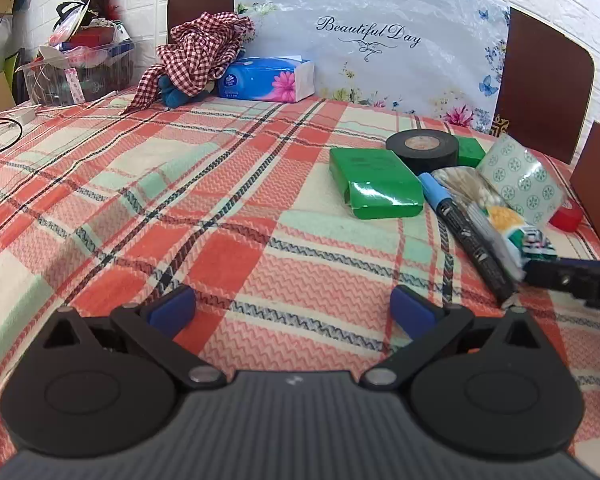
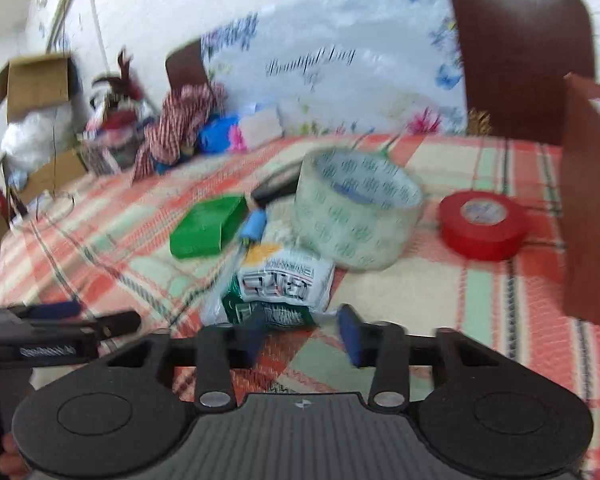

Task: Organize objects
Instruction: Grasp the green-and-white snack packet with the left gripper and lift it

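Observation:
My left gripper [image 1: 292,308] stands open and empty over bare plaid tablecloth [image 1: 180,200]. Off to its right lies a cluster: a green box [image 1: 376,188], a black tape roll [image 1: 422,152], a patterned clear tape roll [image 1: 520,178], a red tape roll [image 1: 566,216], a blue-capped marker [image 1: 468,232] and a printed snack packet [image 1: 496,208]. In the blurred right wrist view, my right gripper [image 2: 300,328] has its narrow jaws on the near end of the packet [image 2: 284,276]. The patterned tape [image 2: 356,216] and red tape [image 2: 482,224] sit just beyond.
A brown box [image 2: 592,200] stands at the right edge. At the back are a tissue pack [image 1: 266,80], a checked cloth [image 1: 200,52] and a cluttered clear basket [image 1: 80,72]. A cable [image 1: 4,132] lies far left. Chair backs line the wall.

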Demonstrator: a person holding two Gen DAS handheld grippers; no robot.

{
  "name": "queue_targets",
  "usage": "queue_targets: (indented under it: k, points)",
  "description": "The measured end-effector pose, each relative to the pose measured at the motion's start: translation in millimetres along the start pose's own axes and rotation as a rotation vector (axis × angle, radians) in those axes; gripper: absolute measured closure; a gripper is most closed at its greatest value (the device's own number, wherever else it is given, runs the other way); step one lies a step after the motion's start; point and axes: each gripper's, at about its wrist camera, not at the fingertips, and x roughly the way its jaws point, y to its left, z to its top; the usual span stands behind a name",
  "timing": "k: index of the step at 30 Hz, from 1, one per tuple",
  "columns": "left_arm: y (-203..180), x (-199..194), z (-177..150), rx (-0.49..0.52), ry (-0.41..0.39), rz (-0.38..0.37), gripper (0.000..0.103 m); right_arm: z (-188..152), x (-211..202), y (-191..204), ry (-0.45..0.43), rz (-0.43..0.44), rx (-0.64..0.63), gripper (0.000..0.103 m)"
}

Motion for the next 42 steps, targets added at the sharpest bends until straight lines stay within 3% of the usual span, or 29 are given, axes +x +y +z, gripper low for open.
queue_targets:
  k: [1, 4, 11, 15, 17, 19, 23, 25, 27, 29, 30, 31, 32, 34, 38, 42]
  points:
    - [0, 0, 0, 0.000, 0.000, 0.001, 0.000, -1, -1, 2, -0.009, -0.005, -0.013, 0.088]
    - [0, 0, -1, 0.003, 0.000, 0.002, 0.000, -7, -11, -1, -0.007, -0.008, 0.000, 0.103]
    - [-4, -5, 0, 0.010, 0.001, -0.001, 0.000, -39, -63, -16, -0.026, -0.070, 0.035, 0.103]
    - [-10, -24, 21, -0.106, -0.013, -0.186, 0.004, -48, -83, -21, -0.042, -0.057, 0.013, 0.088]
    - [-27, -30, 36, -0.099, -0.033, -0.268, 0.005, -41, -78, -18, -0.051, -0.046, -0.013, 0.085]
    - [-45, -29, 47, -0.079, -0.039, -0.359, 0.007, -31, -71, -11, -0.080, -0.043, -0.059, 0.064]
    - [-82, -11, 57, 0.024, 0.015, -0.438, 0.017, -11, -46, 7, -0.113, -0.023, -0.171, 0.058]
    - [-93, 0, 57, 0.068, 0.029, -0.431, 0.019, -4, -28, 10, -0.092, -0.022, -0.199, 0.055]
    - [-95, 11, 59, 0.072, 0.049, -0.443, 0.023, 1, -9, 9, -0.047, -0.013, -0.199, 0.054]
    - [-100, 21, 60, 0.096, 0.081, -0.471, 0.040, 7, 5, 3, -0.011, 0.029, -0.166, 0.055]
    - [-105, 24, 59, 0.117, 0.096, -0.473, 0.041, 9, 8, 1, -0.003, 0.056, -0.152, 0.058]
    - [-109, 26, 56, 0.147, 0.086, -0.452, 0.043, 8, 9, 0, 0.002, 0.072, -0.145, 0.073]
    - [-111, 25, 52, 0.173, 0.077, -0.437, 0.049, 8, 9, 0, 0.005, 0.092, -0.142, 0.074]
    - [-111, 22, 47, 0.183, 0.071, -0.438, 0.051, 4, 4, 3, -0.005, 0.075, -0.148, 0.076]
    - [-115, 5, 38, 0.146, 0.107, -0.510, 0.051, -12, -22, -8, -0.002, 0.056, -0.069, 0.077]
    - [-141, -23, 14, 0.194, 0.119, -0.583, 0.051, -38, -63, -19, -0.009, -0.011, -0.057, 0.077]
